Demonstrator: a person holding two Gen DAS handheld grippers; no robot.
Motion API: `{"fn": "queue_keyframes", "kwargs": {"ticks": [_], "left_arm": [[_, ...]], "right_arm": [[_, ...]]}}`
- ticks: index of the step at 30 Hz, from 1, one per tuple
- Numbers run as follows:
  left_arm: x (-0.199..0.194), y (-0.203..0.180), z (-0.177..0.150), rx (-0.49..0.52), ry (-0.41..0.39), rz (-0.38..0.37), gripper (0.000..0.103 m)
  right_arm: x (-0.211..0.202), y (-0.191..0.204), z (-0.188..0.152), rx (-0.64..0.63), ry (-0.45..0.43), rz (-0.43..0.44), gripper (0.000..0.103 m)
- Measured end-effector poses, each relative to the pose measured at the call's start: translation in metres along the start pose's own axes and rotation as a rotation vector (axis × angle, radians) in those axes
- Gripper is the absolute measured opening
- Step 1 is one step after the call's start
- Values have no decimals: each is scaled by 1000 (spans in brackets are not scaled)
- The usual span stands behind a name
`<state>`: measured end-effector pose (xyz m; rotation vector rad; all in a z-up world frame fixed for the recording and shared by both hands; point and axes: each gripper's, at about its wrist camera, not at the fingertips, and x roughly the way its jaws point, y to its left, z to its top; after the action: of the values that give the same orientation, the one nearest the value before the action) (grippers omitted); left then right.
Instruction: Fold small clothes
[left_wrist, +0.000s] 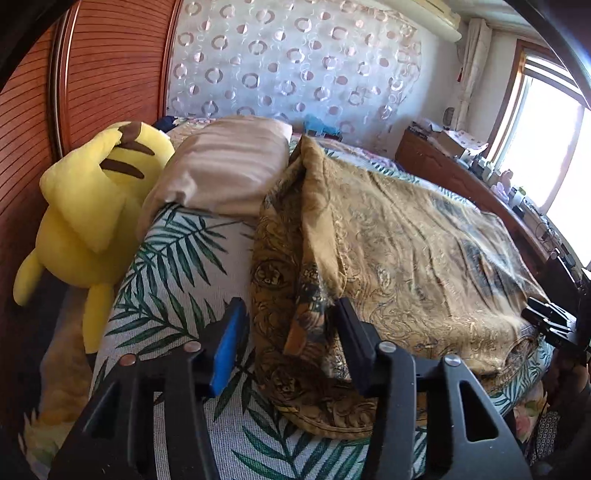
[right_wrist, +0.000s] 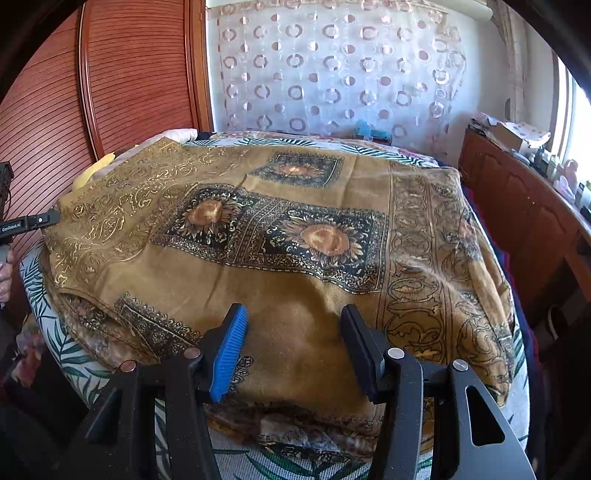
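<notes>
A mustard-gold garment (right_wrist: 295, 206) printed with dark sunflower panels lies spread in layers on the leaf-print bed sheet (left_wrist: 177, 266). My left gripper (left_wrist: 291, 332) hovers open over the garment's left edge (left_wrist: 295, 295), where a fold of cloth lies between and below its fingers without being pinched. It also shows at the far left of the right wrist view, touching or very near the cloth's left side. My right gripper (right_wrist: 293, 332) stands open just above the plain near part of the garment, nothing clamped. It appears at the right edge of the left wrist view (left_wrist: 546, 321).
A yellow plush toy (left_wrist: 96, 199) and a beige pillow (left_wrist: 225, 166) lie at the bed's left. A red-brown slatted wardrobe (right_wrist: 122, 74) stands behind them, with a ring-patterned curtain (right_wrist: 332, 66) beyond. A wooden cabinet (right_wrist: 524, 206) with clutter runs along the right under a bright window.
</notes>
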<state>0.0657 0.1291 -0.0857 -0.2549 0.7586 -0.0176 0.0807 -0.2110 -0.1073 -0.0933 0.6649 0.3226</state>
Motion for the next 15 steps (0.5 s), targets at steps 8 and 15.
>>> {"fn": "queue_keyframes", "kwargs": {"ticks": [8, 15], "left_arm": [[5, -10, -6, 32, 21, 6, 29], [4, -22, -4, 67, 11, 9, 8]], "right_arm": [[-7, 2, -9, -4, -33, -10, 57], [-12, 0, -14, 0, -49, -2, 58]]}}
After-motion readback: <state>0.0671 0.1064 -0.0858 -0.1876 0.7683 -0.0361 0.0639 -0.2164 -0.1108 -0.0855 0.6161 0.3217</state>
